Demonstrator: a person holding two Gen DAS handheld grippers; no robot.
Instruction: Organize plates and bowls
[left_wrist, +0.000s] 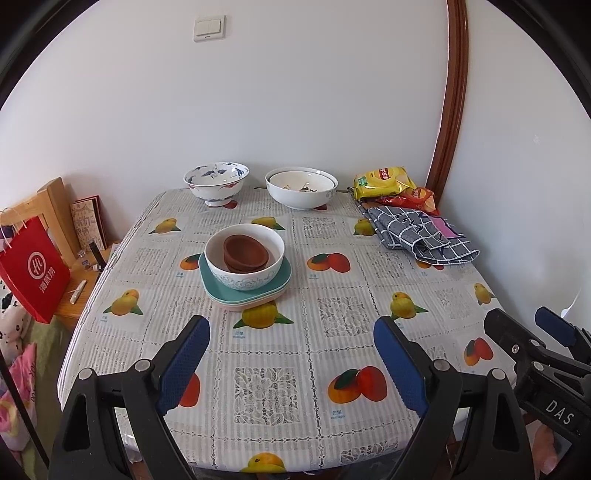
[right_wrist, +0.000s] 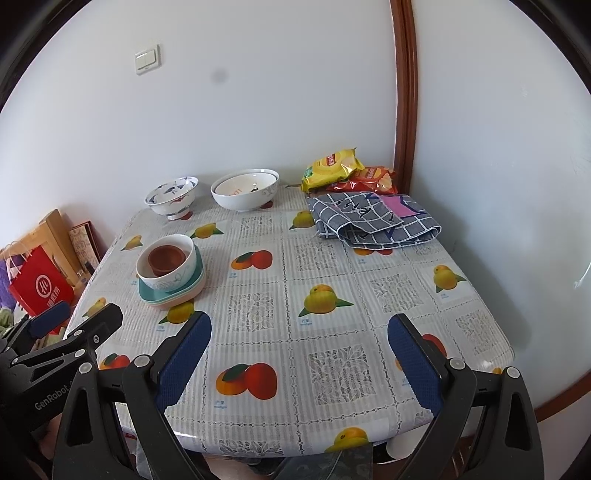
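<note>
Ahead of open left tongs: bowl stack.

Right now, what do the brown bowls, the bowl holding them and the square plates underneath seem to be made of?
Brown bowls: probably unglazed clay or matte plastic; dull, no glare.
White floral bowl: likely glazed ceramic; glossy, printed blue pattern.
Square plates: probably plastic or melamine; thin, flat pastel teal and pink, soft sheen.

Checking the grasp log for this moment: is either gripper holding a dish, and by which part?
Nothing is held. The left gripper and right gripper both hang open over the table, short of the stacked bowls.
</note>
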